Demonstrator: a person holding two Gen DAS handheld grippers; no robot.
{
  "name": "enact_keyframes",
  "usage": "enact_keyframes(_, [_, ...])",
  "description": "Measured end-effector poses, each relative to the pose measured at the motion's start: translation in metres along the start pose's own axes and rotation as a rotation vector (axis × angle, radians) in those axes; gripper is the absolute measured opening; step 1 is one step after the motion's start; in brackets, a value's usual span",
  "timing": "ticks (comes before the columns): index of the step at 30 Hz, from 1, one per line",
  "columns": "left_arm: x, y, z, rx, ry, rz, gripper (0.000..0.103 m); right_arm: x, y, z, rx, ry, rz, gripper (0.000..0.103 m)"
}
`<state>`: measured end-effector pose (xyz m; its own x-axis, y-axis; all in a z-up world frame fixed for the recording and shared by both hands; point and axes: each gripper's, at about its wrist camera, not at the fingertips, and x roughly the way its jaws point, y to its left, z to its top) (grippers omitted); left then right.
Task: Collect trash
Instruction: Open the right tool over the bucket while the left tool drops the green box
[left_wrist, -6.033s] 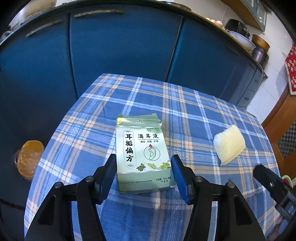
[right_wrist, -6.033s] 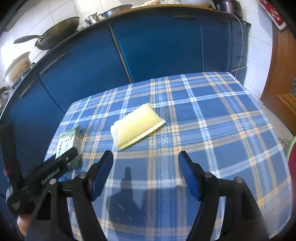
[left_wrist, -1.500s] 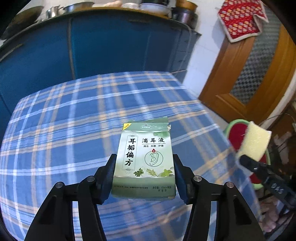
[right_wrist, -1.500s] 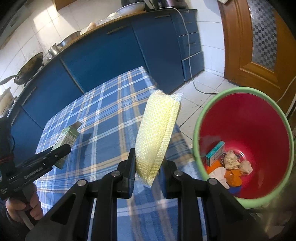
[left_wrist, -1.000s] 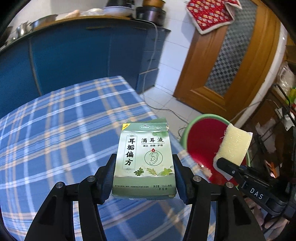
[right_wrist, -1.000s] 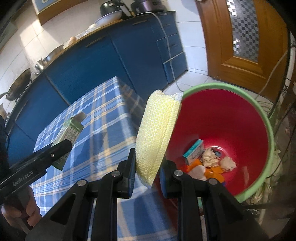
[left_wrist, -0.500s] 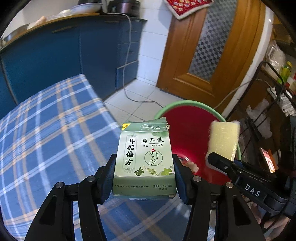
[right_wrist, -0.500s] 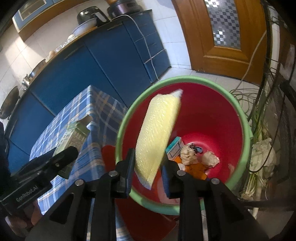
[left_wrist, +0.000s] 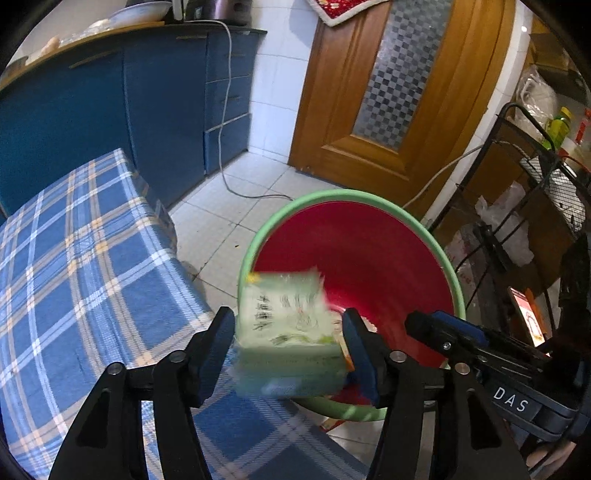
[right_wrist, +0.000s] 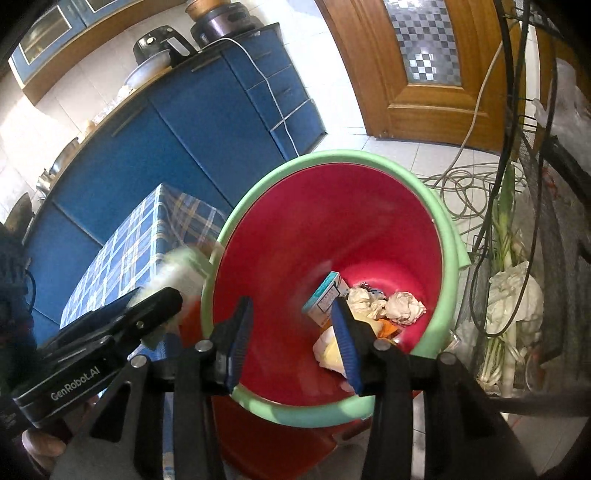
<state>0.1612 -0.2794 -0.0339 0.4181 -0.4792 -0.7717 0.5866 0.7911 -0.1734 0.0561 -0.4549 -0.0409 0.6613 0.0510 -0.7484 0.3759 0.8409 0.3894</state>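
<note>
- The right hand-held gripper (right_wrist: 291, 339) hangs over the mouth of the red bin (right_wrist: 448, 266), its jaws opening with nothing between them; half a second ago they still pinched the yellow sponge.
- That sponge (right_wrist: 330, 352) now appears as a pale yellow patch low in the bin, just behind the right finger, beside crumpled paper (right_wrist: 404, 306) and a small box (right_wrist: 325, 297).
- The left hand-held gripper (left_wrist: 290, 341) is at the bin's near rim, jaws opening; the green carton (left_wrist: 288, 332) sits between them, blurred (it seems to be slipping free, though whether the pads still touch it cannot be told).
- Relative to the bin, the checked tabletop (left_wrist: 74, 266) lies to the left, bare where visible.
- Judged from this, one piece is binned and the second is about to follow.
</note>
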Motion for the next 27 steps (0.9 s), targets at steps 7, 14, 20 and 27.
enact_keyframes(7, [-0.012,0.000,-0.001,-0.003,-0.023,0.017,0.065,-0.009,0.002,-0.001,-0.002,-0.015,0.002,0.048])
enact_keyframes(14, [-0.038,0.013,-0.011,-0.028,-0.060,0.090,0.065,-0.022,0.013,-0.005,-0.030,-0.038,0.007,0.051])
enact_keyframes(20, [-0.069,0.024,-0.023,-0.058,-0.104,0.154,0.065,-0.037,0.034,-0.013,-0.076,-0.063,0.027,0.055])
enact_keyframes(27, [-0.104,0.042,-0.039,-0.113,-0.142,0.229,0.065,-0.053,0.063,-0.027,-0.140,-0.087,0.049,0.061])
